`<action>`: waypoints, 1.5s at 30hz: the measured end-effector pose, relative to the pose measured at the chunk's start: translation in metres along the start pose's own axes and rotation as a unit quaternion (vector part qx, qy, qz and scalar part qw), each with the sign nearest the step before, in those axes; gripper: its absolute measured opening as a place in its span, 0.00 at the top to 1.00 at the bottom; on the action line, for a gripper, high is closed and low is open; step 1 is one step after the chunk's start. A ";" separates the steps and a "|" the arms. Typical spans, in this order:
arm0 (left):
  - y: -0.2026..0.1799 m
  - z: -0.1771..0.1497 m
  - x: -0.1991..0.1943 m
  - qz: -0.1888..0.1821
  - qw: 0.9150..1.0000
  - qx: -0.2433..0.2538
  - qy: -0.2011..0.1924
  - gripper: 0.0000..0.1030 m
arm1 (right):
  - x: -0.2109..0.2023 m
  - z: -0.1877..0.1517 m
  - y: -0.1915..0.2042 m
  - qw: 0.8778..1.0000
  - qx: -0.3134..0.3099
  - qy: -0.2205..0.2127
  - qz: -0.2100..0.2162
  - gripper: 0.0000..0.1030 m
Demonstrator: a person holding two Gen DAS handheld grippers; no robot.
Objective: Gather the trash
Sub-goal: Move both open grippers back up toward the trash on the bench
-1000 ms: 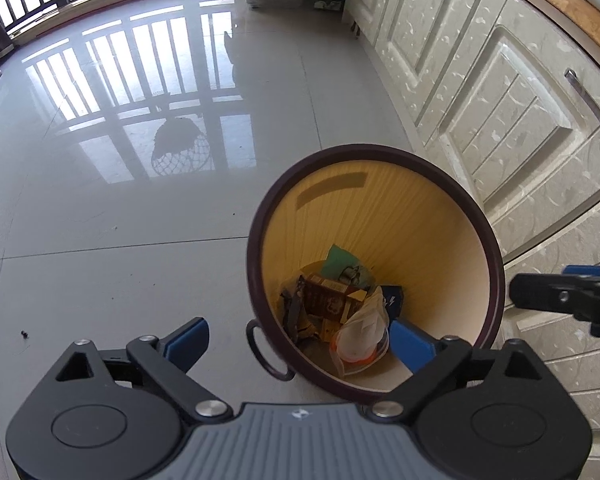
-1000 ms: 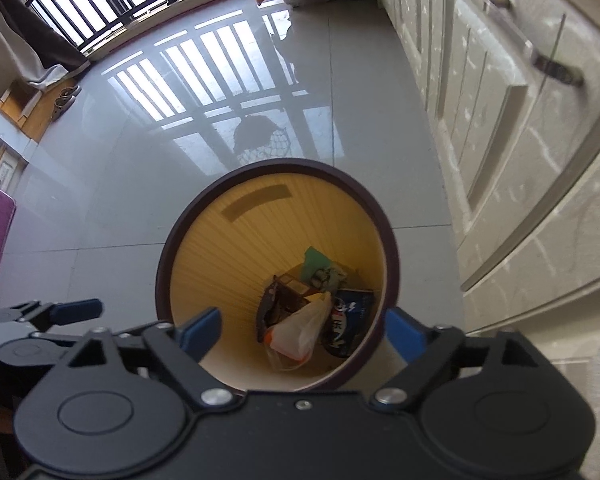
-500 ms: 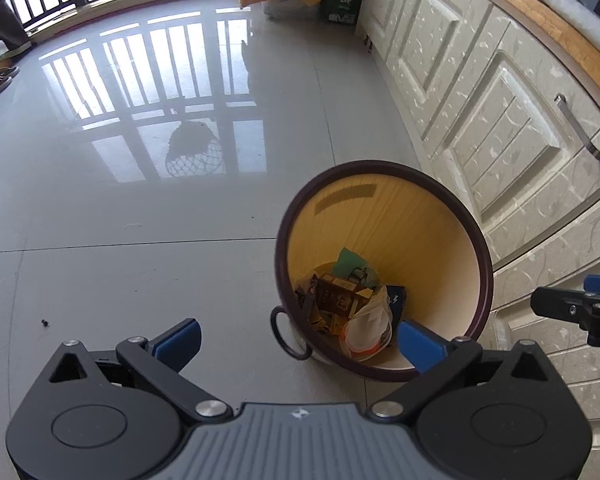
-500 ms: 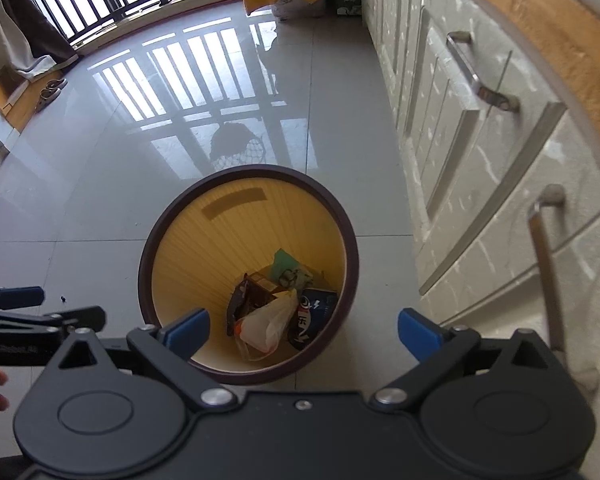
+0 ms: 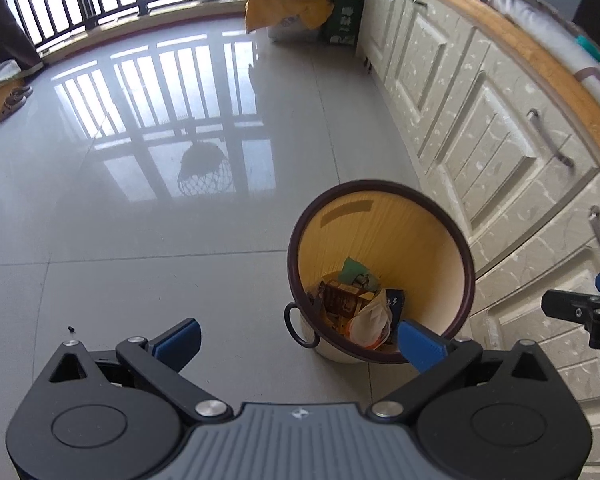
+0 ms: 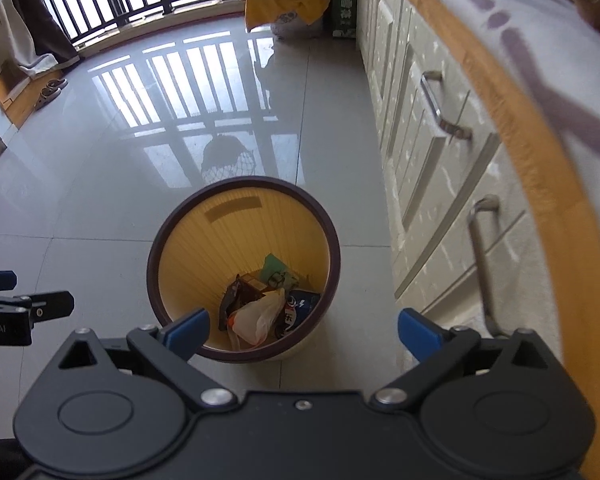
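Trash bin (image 5: 380, 264) stands on floor (image 5: 140, 280) beside cabinets (image 5: 500, 160), wrappers and plastic bag (image 6: 256, 316) at its bottom. Left tongs (image 5: 298, 340) and right tongs (image 6: 302, 332) spread, empty, above it: drop looks done.

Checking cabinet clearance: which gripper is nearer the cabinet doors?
Right. The right gripper hangs between the trash bin and the cabinet doors; the left gripper is on the bin's far side.

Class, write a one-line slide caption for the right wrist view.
Open right gripper hovers above a round bin holding a plastic bag and wrappers, beside white cabinets.
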State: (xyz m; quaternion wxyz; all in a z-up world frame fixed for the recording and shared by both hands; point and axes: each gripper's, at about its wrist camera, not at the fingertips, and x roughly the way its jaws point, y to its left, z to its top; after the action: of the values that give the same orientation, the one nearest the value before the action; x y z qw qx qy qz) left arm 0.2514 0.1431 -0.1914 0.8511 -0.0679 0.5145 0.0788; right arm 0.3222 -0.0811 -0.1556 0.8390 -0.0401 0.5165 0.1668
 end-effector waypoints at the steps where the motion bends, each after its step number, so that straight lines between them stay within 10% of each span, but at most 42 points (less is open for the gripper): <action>1: -0.001 -0.001 -0.006 -0.001 1.000 0.001 -0.005 0.00 | -0.006 -0.001 0.000 1.000 0.001 -0.005 0.001 0.02; 24: -0.033 0.002 -0.123 -0.021 0.988 0.005 -0.152 0.00 | -0.140 -0.006 -0.006 0.986 0.002 -0.165 -0.016 0.02; 45: -0.148 0.019 -0.177 -0.111 0.943 0.086 -0.303 0.00 | -0.225 -0.018 -0.081 0.942 0.055 -0.322 -0.080 0.00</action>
State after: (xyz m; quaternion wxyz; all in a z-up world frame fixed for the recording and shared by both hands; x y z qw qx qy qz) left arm 0.2175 -0.0097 -0.0208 0.9727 -0.0237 0.2266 -0.0436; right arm 0.2408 -0.2156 0.0258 0.9720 0.0209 0.2221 0.0746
